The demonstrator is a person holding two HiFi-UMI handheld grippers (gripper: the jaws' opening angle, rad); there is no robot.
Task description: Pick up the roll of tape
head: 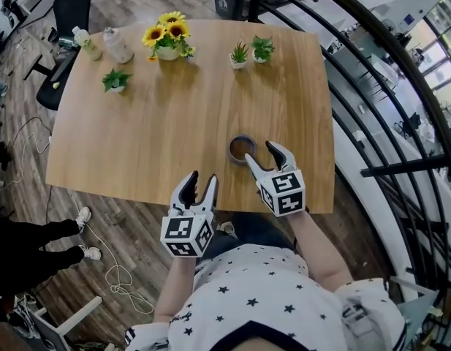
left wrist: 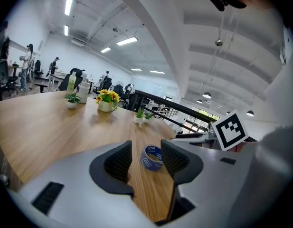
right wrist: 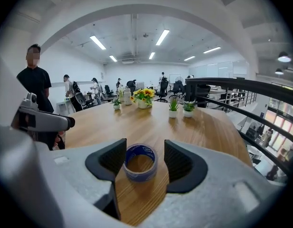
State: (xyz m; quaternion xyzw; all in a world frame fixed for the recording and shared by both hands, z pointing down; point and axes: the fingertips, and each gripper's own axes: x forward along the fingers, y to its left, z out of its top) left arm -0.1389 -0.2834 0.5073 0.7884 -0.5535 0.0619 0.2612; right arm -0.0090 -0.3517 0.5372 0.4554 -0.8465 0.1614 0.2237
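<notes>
The roll of tape [head: 241, 149], blue with a brown core, lies flat on the wooden table [head: 152, 137] near its front edge. My right gripper [head: 259, 152] is open just right of it, jaw tips beside the roll. In the right gripper view the tape [right wrist: 140, 162] sits framed between the open right gripper [right wrist: 145, 146] jaws, untouched by either pad. My left gripper [head: 203, 178] hovers open off the table's front edge, left of the roll. In the left gripper view the tape [left wrist: 152, 157] shows farther off through the empty left gripper [left wrist: 146, 148].
A sunflower pot [head: 169, 39], three small potted plants [head: 239, 53] [head: 262, 48] [head: 115, 80] and two bottles [head: 87, 42] [head: 118, 44] stand along the far side. A black railing [head: 371, 108] curves past the table's right. A person [right wrist: 37, 87] stands beyond the left edge.
</notes>
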